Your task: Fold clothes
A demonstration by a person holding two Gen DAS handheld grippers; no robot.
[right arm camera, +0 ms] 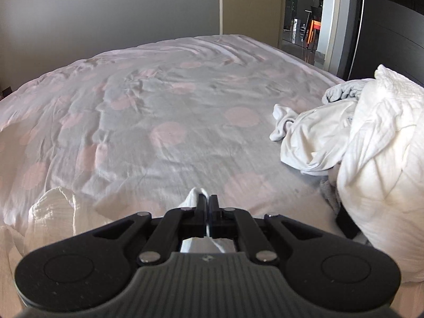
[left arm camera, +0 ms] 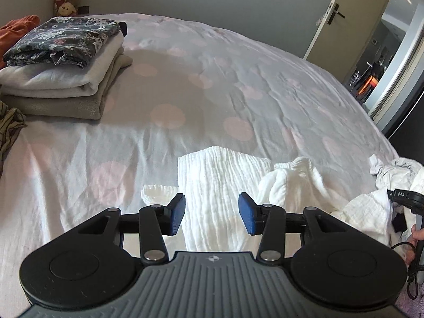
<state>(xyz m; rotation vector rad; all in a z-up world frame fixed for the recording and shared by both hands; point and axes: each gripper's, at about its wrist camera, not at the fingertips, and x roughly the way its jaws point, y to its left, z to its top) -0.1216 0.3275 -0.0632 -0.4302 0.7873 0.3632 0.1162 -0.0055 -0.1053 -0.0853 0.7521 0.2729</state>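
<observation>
A white crinkled garment [left arm camera: 222, 185] lies on the bed just ahead of my left gripper [left arm camera: 212, 212], which is open with its blue pads [left arm camera: 177, 213] on either side of the cloth and nothing held. The same garment bunches to the right [left arm camera: 296, 182]. In the right wrist view my right gripper [right arm camera: 207, 201] is shut on a fold of the white garment [right arm camera: 194, 194], which pokes out above the fingertips. More of that white cloth [right arm camera: 58, 212] lies at the lower left. The right gripper's handle [left arm camera: 408, 198] shows at the right edge of the left wrist view.
A stack of folded clothes [left arm camera: 61, 66] topped by a dark floral piece sits at the bed's far left. Unfolded pale clothes [right arm camera: 318, 137] and a white pillow-like heap [right arm camera: 384, 159] lie at the right. The spotted bedcover [right arm camera: 164, 106] stretches ahead; an open door [left arm camera: 339, 21] stands beyond.
</observation>
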